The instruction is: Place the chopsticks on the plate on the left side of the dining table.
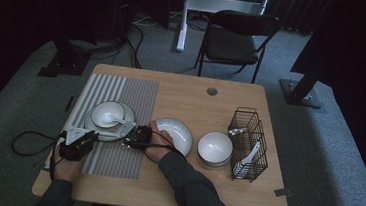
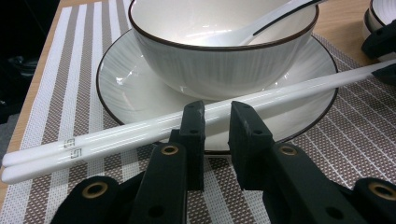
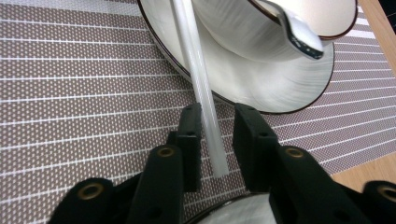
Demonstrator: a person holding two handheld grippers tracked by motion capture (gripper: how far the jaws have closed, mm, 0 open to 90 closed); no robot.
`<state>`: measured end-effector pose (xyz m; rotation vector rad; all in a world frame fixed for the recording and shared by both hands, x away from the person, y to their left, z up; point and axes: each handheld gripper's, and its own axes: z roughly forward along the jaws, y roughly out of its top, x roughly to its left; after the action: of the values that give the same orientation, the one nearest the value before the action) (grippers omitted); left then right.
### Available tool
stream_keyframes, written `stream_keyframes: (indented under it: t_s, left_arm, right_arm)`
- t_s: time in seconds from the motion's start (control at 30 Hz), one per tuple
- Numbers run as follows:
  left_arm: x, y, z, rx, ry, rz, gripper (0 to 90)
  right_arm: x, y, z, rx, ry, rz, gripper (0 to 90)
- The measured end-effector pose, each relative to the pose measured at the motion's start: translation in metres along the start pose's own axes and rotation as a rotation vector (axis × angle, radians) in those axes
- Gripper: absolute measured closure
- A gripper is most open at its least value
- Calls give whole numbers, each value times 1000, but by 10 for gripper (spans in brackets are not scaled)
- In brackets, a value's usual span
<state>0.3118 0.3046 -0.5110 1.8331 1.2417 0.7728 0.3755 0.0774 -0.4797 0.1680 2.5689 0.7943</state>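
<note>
The left gripper (image 2: 216, 122) has its jaws apart, just short of the white chopsticks (image 2: 140, 133). The right gripper (image 3: 217, 135) also has its jaws apart, straddling the chopsticks' tip without touching. The chopsticks lie across the near rim of the plate (image 2: 119, 74), which holds a bowl (image 2: 224, 60) with a spoon (image 2: 261, 25), on the striped placemat (image 2: 355, 126).

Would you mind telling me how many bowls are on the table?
2. One bowl sits on a plate on the striped mat, with a spoon in it. The other bowl stands on bare wood beside the wire basket.
</note>
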Motion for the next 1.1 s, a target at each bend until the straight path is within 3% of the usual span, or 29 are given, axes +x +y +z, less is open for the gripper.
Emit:
stream_keyframes:
  t_s: [0.17,0.3,0.5,0.87,1.1]
  left_arm:
    - [0,0,0,0,0,3,764]
    - [-1,0,0,0,0,4,762]
    - [-1,1,0,1,0,4,758]
    - [0,5,-8,-21,7,2,741]
    - [4,8,-18,-39,41,-2,711]
  right_arm:
    - [-3,-2,-11,-17,0,10,680]
    - [-15,-6,-27,-44,-17,50,678]
    - [-25,-12,-36,-55,-30,95,678]
    - [-19,-19,-51,-73,-57,134,656]
    - [-9,-30,-66,-105,-63,155,619]
